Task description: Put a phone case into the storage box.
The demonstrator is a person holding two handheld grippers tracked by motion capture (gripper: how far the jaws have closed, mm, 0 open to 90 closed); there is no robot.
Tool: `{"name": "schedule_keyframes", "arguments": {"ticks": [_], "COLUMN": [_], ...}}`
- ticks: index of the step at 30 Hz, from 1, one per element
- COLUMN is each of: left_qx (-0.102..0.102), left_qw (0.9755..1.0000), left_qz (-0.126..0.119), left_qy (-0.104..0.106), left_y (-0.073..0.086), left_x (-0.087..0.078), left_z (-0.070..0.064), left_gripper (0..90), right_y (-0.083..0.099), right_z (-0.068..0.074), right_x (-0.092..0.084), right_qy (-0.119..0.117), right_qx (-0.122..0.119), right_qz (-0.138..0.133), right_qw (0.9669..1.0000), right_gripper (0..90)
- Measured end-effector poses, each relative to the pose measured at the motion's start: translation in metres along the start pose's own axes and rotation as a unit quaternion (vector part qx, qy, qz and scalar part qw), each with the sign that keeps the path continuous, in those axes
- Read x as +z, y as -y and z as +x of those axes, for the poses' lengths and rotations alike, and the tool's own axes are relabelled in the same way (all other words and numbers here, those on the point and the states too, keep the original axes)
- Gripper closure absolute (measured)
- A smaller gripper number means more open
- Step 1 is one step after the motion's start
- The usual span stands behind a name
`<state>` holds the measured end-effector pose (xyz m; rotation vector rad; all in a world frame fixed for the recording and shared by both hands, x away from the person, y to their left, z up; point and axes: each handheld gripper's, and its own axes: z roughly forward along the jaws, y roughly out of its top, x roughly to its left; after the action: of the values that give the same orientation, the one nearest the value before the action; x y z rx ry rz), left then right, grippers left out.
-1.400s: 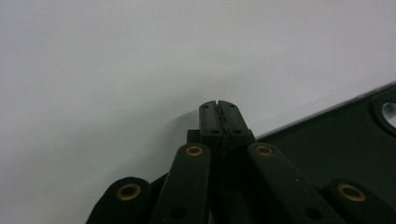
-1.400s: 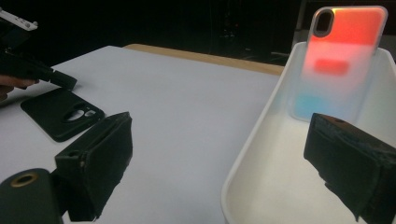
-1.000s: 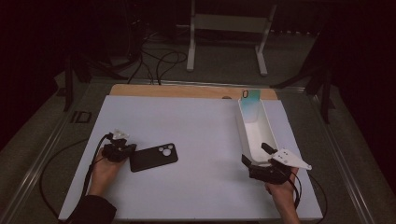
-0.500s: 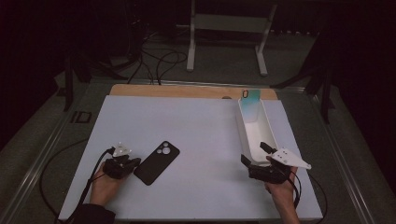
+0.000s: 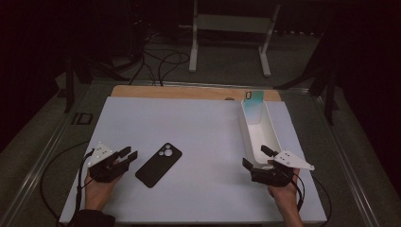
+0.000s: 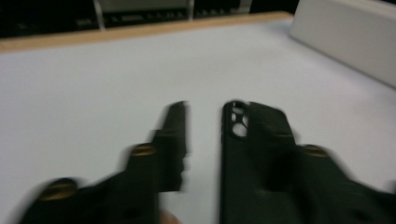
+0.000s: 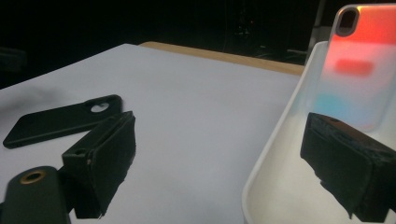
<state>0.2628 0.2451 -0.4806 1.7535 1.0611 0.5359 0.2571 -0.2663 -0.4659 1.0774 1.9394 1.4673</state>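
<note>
A black phone case (image 5: pixel 159 164) lies diagonally on the white table sheet (image 5: pixel 189 123), camera hole at its far end. My left gripper (image 5: pixel 128 153) is just left of it, open and holding nothing. In the blurred left gripper view the case (image 6: pixel 254 135) lies along the right jaw. A long white tray (image 5: pixel 246 135) runs away from me on the right, with an iridescent phone case (image 5: pixel 254 101) leaning at its far end. My right gripper (image 5: pixel 255 157) is open at the tray's near end. One jaw is inside the tray (image 7: pixel 280 154), the other outside its left wall.
A wooden strip (image 5: pixel 189 92) runs along the table's far edge, with a metal stand (image 5: pixel 231 28) and floor cables beyond. In the right gripper view the black case (image 7: pixel 60 121) lies far to the left across bare white sheet.
The black case has turned from nearly crosswise to diagonal. My left gripper has drawn back from it toward the near left. The right gripper has stayed put.
</note>
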Motion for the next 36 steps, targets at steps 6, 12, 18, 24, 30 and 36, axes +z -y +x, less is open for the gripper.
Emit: {"name": "schedule_keyframes", "arguments": {"ticks": [6, 12, 18, 24, 30, 36], "left_qx": [0.02, 0.042, 0.042, 0.042, 0.054, 0.052], "left_qw": [0.999, 0.9986, 0.9977, 0.9961, 0.991, 0.9843], "left_qz": [-0.014, 0.005, 0.04, 0.074, 0.122, 0.169], "left_qy": [-0.038, -0.033, -0.034, -0.021, -0.019, -0.008], "left_y": [-0.004, -0.003, -0.004, -0.004, -0.004, 0.001], "left_x": [-0.016, -0.017, -0.013, -0.003, 0.014, 0.037], "left_z": [-0.017, -0.027, -0.026, -0.027, -0.032, -0.035], "left_gripper": [15.2, 2.5, 0.2, 0.0, 0.0, 0.0], "right_y": [-0.002, -0.003, -0.002, -0.001, -0.001, -0.001], "right_z": [0.003, 0.006, 0.006, 0.007, 0.006, 0.006], "right_x": [-0.003, -0.006, -0.005, -0.004, -0.004, -0.003], "right_qy": [0.0, 0.0, 0.001, 0.0, 0.0, 0.001], "right_qx": [-0.006, -0.015, -0.017, -0.017, -0.016, -0.014], "right_qz": [-0.011, -0.019, -0.016, -0.015, -0.014, -0.013], "right_qw": [0.9999, 0.9997, 0.9997, 0.9997, 0.9998, 0.9998], "right_gripper": [9.7, 9.7, 9.7, 9.7, 9.7, 9.7]}}
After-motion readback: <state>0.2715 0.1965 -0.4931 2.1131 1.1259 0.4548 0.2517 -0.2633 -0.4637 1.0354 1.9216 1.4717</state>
